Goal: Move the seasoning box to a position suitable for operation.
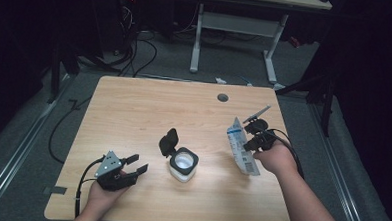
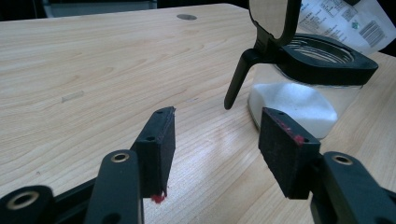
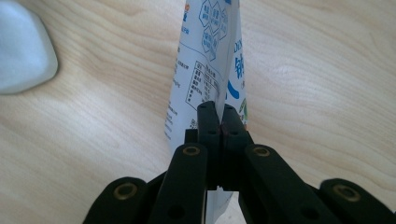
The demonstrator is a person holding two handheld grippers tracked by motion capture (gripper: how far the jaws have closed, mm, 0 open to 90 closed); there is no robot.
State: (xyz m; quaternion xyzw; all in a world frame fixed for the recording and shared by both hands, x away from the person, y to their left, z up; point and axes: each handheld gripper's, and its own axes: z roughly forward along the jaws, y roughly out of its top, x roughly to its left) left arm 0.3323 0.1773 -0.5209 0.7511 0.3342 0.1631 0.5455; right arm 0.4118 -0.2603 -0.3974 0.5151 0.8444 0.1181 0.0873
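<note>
While the right gripper [image 1: 255, 135] pinches the pouch [image 1: 242, 152], the left gripper's [image 1: 134, 164] fingers [image 2: 156, 149] rest spread.

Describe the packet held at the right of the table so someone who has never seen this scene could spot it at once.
Start from the wooden table; near its middle stands a clear jar with a black flip lid standing open. To the jar's right, the right gripper is shut on a flat white packet. Blue print and a barcode set it apart; it is the one soft, printed thing there.

Dim surroundings, soft overhead light
</note>
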